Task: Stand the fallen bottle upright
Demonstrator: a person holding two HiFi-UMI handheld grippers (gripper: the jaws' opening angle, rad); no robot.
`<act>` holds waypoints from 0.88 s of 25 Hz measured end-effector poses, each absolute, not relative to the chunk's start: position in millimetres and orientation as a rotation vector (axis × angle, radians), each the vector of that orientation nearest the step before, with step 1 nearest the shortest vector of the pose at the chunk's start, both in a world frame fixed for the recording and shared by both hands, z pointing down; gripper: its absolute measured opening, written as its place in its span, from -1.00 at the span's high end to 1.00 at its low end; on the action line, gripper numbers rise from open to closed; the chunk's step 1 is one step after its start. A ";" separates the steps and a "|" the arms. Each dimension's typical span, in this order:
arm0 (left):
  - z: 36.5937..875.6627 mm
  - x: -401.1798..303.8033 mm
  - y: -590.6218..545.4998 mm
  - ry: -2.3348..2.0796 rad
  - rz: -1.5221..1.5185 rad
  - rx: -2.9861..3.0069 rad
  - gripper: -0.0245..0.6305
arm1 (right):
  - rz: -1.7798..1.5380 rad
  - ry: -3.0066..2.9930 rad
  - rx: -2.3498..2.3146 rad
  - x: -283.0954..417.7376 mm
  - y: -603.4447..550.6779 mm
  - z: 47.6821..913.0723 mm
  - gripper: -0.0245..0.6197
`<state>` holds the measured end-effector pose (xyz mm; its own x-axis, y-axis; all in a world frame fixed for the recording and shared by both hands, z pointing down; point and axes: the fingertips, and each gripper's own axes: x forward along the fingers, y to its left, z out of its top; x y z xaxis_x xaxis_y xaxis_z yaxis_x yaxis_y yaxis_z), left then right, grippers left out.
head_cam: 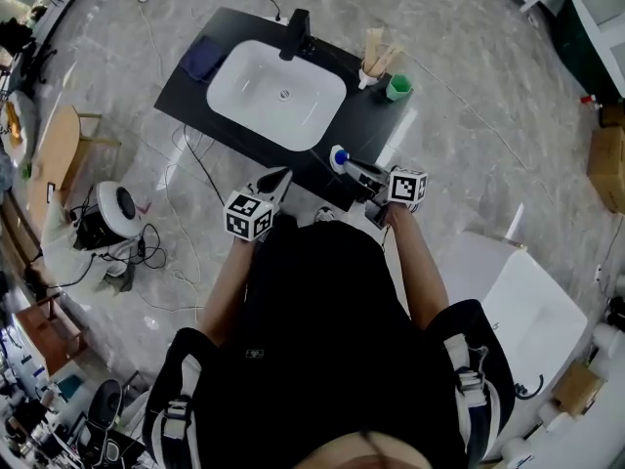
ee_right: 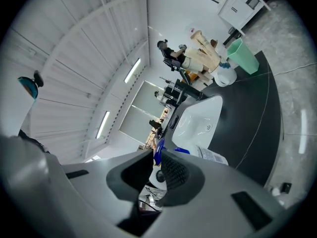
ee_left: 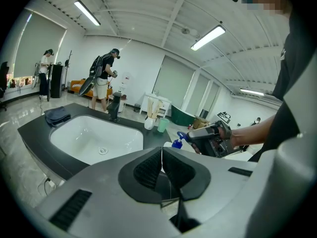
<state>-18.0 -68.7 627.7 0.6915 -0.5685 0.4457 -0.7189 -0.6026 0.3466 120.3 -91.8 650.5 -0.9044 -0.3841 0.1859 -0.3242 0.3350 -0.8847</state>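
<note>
The bottle (head_cam: 339,157) stands roughly upright at the front edge of the counter (head_cam: 376,120) near its right corner, blue cap at the tips of the right gripper (head_cam: 356,169), jaws slightly apart, while the left gripper (head_cam: 283,174), jaws together and empty, sits farther left.

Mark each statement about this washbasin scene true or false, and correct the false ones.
1. The green cup stands on the black counter, to the right of the sink in the head view. True.
2. The left gripper has its jaws wide apart around the faucet. False: its jaws are together with nothing between them.
3. The blue top of the bottle sits between the jaws of the right gripper. True.
4. The dark cloth lies inside the sink. False: it lies on the counter beside the basin, at its left end in the head view.
</note>
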 end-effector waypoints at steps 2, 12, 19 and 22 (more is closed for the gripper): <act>628.1 -17.5 -65.6 -0.997 0.397 2.391 0.88 | -1.634 2.532 -0.670 119.8 -91.2 647.6 0.60; 629.6 -16.9 -56.6 -1.028 0.384 2.379 0.88 | -1.603 2.617 -0.685 127.9 -83.3 654.9 0.40; 627.2 -13.4 -49.0 -1.020 0.378 2.385 0.88 | -1.262 3.094 -0.876 141.4 -61.4 665.9 0.54; 628.1 -12.9 -45.2 -1.012 0.385 2.384 0.88 | -0.939 3.339 -1.011 142.8 -55.7 667.1 0.68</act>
<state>-12.9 -45.2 628.1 0.6810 -0.5830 0.4431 -0.7300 -0.5878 0.3487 142.8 -55.7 667.1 -0.7430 -0.3711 0.5569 -0.6070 0.7243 -0.3272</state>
